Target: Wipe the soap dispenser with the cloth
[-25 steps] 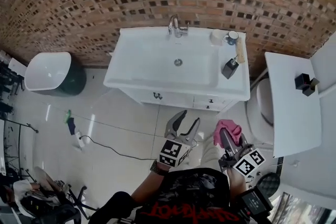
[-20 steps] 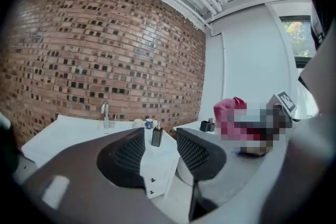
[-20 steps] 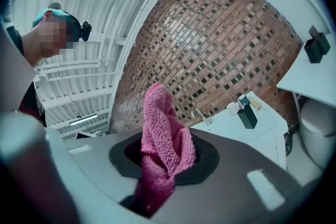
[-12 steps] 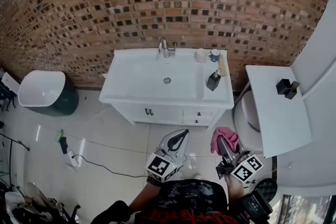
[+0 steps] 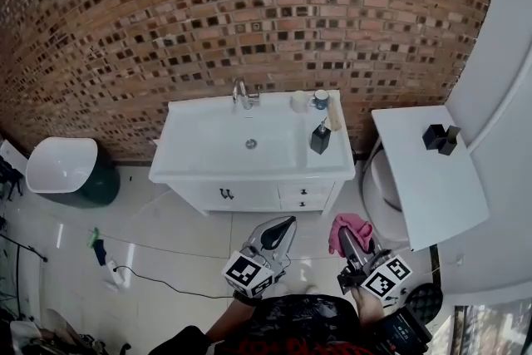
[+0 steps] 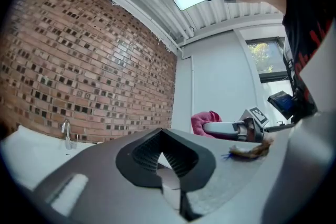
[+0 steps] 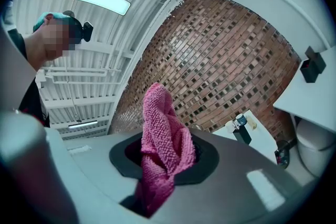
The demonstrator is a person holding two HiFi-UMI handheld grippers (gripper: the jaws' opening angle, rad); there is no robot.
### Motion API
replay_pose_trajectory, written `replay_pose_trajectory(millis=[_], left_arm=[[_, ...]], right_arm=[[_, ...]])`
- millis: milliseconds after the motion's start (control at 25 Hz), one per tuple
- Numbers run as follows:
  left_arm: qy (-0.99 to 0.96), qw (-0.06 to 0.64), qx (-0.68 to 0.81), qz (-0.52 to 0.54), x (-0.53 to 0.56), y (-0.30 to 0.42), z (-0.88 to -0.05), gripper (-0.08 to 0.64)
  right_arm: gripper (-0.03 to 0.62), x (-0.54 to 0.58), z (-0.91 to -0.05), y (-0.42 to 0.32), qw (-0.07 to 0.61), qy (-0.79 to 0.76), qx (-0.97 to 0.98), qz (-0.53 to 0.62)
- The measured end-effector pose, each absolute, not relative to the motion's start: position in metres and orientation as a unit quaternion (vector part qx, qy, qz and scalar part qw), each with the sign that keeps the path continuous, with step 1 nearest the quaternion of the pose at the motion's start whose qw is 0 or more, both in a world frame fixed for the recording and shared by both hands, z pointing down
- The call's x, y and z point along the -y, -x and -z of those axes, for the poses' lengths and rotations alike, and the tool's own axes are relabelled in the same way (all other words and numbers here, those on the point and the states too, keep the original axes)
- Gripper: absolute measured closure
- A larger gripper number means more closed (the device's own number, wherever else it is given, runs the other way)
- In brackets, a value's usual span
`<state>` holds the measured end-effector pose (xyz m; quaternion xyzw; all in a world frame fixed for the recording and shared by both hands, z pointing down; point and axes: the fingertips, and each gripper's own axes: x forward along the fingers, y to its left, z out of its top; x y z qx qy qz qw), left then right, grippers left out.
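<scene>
The soap dispenser stands on the right rim of the sink, well apart from both grippers. The cloth is clamped in the fingers of the right gripper. The left gripper fingers are closed, empty. The cloth is best carried up with its loose fold leading.

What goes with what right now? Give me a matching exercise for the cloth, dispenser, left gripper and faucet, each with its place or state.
Things:
1. cloth
2. dispenser
3. left gripper
4. faucet

Places or states:
A. shut, with nothing in it
B. on the right side of the sink top
C. at the sink's back edge
D. pinched in the right gripper

Pairs: 1-D, 2-B, 3-A, 4-C
</scene>
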<state>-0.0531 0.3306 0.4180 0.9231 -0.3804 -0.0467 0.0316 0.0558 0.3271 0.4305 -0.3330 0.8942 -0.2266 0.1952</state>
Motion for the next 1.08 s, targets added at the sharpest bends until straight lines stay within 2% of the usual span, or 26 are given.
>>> replay_pose_trajectory(millis=[480, 920, 1080], left_arm=[[-0.921, 0.047, 0.387, 0.022, -0.336, 0.041, -0.429, 0.560], [-0.918, 0.020, 0.397, -0.006, -0.339, 0.046, -0.442, 0.558], [-0.915, 0.032, 0.402, 0.000, -0.338, 0.053, -0.437, 0.558]], right_arm=[[0.517, -0.330, -0.429, -0.061, 0.147, 0.350, -0.908, 0.175], [0.517, -0.328, -0.433, -0.052, 0.145, 0.334, -0.913, 0.184], [0.517, -0.327, -0.433, -0.047, 0.145, 0.331, -0.914, 0.184]])
